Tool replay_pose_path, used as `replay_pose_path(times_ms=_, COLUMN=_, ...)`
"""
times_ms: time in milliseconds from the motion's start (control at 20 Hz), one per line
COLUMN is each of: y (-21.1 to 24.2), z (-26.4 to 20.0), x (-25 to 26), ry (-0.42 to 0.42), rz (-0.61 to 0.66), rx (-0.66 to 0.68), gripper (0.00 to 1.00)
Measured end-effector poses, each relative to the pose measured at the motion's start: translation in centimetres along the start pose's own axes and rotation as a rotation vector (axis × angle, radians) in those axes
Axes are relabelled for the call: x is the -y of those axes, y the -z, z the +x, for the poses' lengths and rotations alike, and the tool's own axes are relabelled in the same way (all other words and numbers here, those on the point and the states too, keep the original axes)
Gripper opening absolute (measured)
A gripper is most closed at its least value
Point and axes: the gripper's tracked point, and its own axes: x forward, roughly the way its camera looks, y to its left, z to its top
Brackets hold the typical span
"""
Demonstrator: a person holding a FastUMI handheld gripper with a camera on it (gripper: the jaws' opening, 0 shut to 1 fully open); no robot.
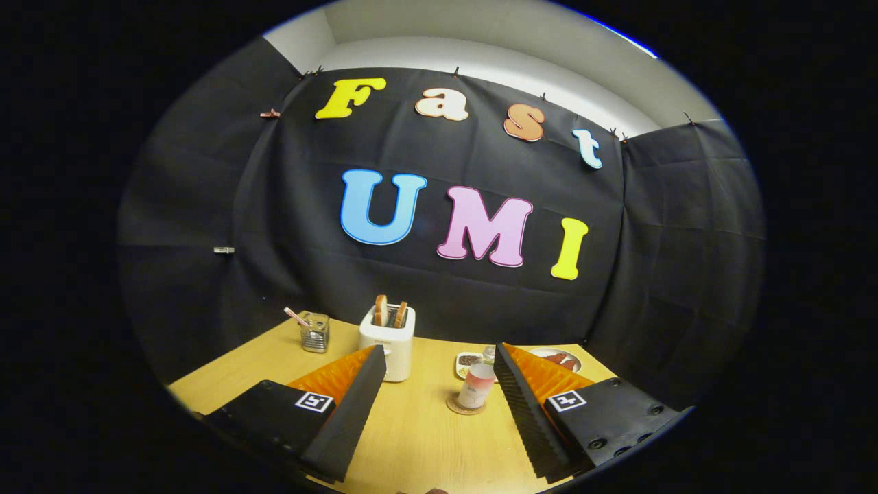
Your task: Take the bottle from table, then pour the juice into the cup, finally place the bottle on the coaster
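Observation:
A small bottle (476, 384) with a pale cap and pinkish juice stands upright on a round cork coaster (466, 407) on the wooden table (418, 439). It sits between my fingers, close to the inner side of the right finger (521, 412) and well apart from the left finger (353, 405). My gripper (437, 351) is open and nothing is pressed between its fingers. A glass cup (315, 333) with a straw in it stands far off beyond the left finger, near the wall.
A white toaster (388, 346) with two slices of toast stands just beyond the left fingertip. A small dish (468, 360) lies behind the bottle. A plate (561, 358) with red food lies beyond the right finger, by the back corner.

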Motion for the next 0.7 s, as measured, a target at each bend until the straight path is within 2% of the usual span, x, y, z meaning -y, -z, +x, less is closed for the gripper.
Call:
replay_pose_path(times_ms=150, y=0.3, z=-0.6, x=-0.7, ry=0.020, rz=-0.033, rx=-0.015, gripper=0.97)
replay_pose_path(times_ms=400, y=0.8, z=-0.9, x=-4.1, ry=-0.046, rz=-0.005, rx=-0.025, gripper=0.97)
replay_pose_path(times_ms=700, y=0.9, z=-0.6, x=-3.2, ry=-0.022, rz=-0.068, rx=-0.022, gripper=0.97)
